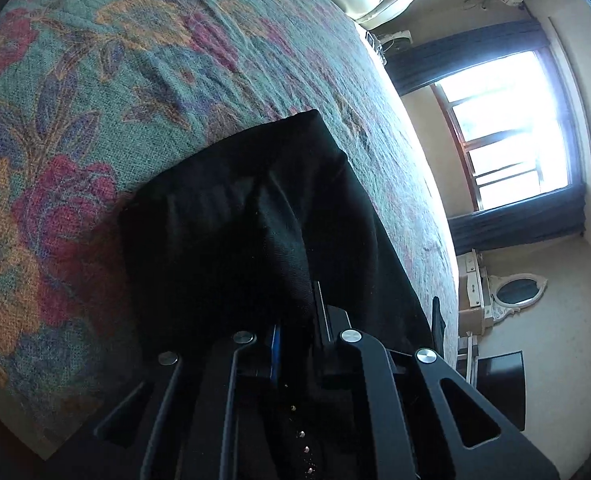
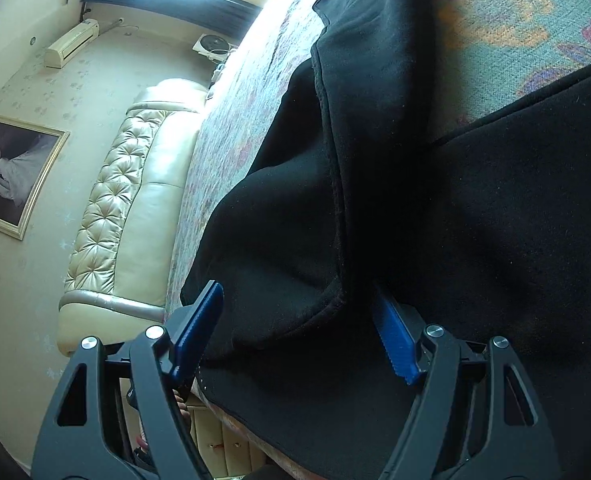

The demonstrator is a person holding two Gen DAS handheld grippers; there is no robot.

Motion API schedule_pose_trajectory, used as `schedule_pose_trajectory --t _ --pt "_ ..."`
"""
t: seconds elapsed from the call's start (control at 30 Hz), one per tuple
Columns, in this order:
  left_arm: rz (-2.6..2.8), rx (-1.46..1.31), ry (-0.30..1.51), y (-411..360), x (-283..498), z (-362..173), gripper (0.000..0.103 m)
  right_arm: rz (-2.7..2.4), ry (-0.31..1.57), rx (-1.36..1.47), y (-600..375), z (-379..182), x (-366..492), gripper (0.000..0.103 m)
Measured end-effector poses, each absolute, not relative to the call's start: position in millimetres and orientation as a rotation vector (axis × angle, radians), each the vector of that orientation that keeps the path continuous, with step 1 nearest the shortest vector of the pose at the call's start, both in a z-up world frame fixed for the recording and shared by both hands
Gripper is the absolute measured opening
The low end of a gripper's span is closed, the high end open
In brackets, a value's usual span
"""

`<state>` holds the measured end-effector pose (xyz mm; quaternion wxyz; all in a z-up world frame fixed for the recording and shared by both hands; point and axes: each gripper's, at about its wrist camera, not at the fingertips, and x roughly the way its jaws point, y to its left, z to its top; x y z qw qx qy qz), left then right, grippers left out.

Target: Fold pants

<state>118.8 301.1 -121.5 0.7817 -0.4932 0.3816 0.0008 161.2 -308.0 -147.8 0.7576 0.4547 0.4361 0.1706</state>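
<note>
Black pants (image 1: 235, 216) lie on a floral bedspread (image 1: 95, 80). In the left wrist view my left gripper (image 1: 299, 312) is shut on a fold of the black fabric, which rises between its fingers and hides the tips. In the right wrist view the pants (image 2: 435, 208) fill the middle and right, with one leg (image 2: 375, 40) running away across the bed. My right gripper (image 2: 299, 300) is open, its blue pads (image 2: 199, 324) wide apart on either side of a bunched hem edge of the pants.
The bedspread (image 2: 515, 28) covers a large bed with a cream tufted headboard (image 2: 135, 184). A bright window (image 1: 507, 128) with dark curtains, a white mirror (image 1: 515, 288) and a dresser stand beyond the bed's edge. A framed picture (image 2: 11, 176) hangs on the wall.
</note>
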Motion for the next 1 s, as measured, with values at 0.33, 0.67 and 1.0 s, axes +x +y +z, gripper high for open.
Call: schedule_pose_trajectory --t 0.33,0.67,1.0 --pt "-0.047 -1.141 0.798 317.3 116.2 -113.9 0.011 0.341 0.925 1.139 -324.8 -168.4 150.2 0.009" --pt "-0.152 -1.155 0.747 347.0 99.3 -86.5 0.011 0.496 0.891 1.140 -319.1 -137.1 90.0 0.008" --pt "-0.131 -1.179 0.820 369.9 71.9 -125.1 0.011 0.452 1.026 1.070 -311.5 -178.7 67.2 0.009"
